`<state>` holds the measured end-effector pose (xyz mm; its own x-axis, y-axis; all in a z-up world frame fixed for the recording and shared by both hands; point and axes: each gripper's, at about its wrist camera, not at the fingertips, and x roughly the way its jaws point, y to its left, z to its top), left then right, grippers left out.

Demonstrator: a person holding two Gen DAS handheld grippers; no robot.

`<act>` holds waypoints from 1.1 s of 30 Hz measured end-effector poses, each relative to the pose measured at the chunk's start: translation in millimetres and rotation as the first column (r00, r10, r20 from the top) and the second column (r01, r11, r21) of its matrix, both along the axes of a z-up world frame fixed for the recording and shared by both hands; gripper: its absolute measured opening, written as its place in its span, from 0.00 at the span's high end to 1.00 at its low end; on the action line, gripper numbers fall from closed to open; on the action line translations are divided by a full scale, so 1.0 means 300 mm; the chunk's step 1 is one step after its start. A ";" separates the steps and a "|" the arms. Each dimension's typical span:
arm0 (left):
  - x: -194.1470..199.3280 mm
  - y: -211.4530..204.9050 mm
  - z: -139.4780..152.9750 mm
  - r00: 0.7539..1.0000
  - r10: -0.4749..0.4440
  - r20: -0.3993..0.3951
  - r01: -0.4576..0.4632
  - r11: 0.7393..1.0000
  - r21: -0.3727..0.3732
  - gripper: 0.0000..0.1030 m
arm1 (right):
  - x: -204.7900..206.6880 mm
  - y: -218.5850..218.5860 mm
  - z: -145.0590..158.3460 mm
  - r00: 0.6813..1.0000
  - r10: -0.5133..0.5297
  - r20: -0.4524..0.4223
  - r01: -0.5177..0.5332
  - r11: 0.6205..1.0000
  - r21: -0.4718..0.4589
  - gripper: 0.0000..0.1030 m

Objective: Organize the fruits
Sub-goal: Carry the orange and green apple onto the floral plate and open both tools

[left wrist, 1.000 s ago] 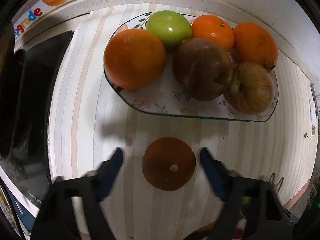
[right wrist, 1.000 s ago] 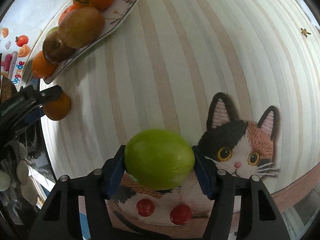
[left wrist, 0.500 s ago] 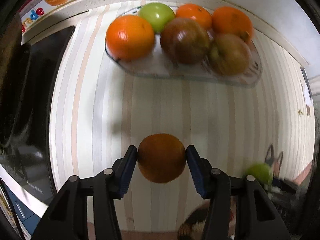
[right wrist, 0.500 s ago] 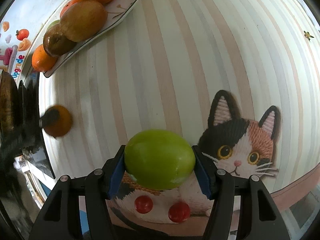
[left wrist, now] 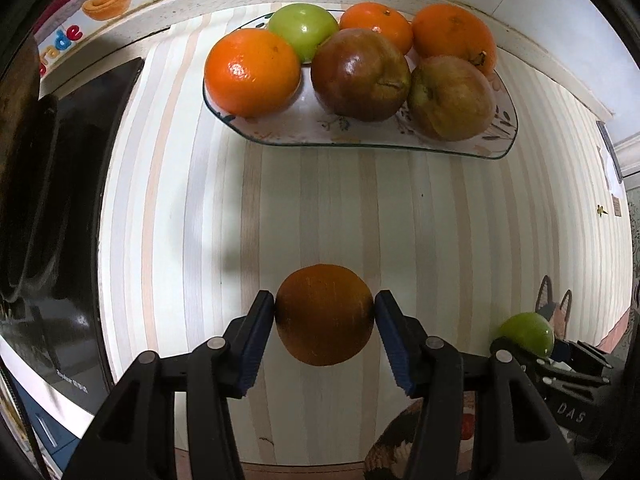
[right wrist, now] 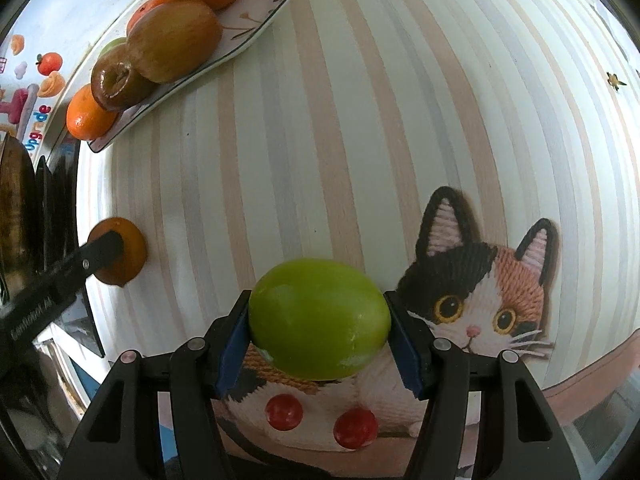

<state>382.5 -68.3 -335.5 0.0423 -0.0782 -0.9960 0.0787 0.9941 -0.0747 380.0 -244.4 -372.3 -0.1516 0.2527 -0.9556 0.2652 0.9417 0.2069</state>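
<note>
Now both loaded: left gripper [left wrist: 325,318] clamped on an orange [left wrist: 324,314], right gripper [right wrist: 318,322] on a green apple [right wrist: 319,318], both above the striped tablecloth [right wrist: 360,120]. Plate [left wrist: 360,140] crowded; risk: added fruit rolls off the rim.
</note>
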 end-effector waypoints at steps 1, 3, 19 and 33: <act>0.011 -0.002 -0.006 1.000 0.000 -0.004 0.000 1.000 0.000 0.52 | -0.004 0.000 0.003 1.000 -0.005 0.004 0.005 1.000 0.004 0.37; 0.028 0.008 0.004 1.000 0.007 -0.006 -0.007 1.000 -0.004 0.53 | -0.010 0.005 0.011 1.000 -0.004 0.010 0.004 1.000 0.012 0.37; 0.089 0.127 0.308 0.990 0.062 0.127 -0.046 0.991 -0.129 0.54 | 0.058 -0.026 0.172 0.991 -0.025 0.128 0.013 0.996 0.087 0.37; 0.538 0.249 0.370 0.974 0.152 0.167 -0.133 0.984 -0.118 0.54 | 0.520 -0.138 0.194 0.968 -0.062 0.242 0.052 0.998 0.046 0.37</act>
<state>543.8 6.5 -224.4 0.2331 -0.1633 -0.9586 -0.0417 0.9832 -0.1776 535.9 -285.7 -314.3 0.0999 0.2920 -0.9512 0.2551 0.9165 0.3082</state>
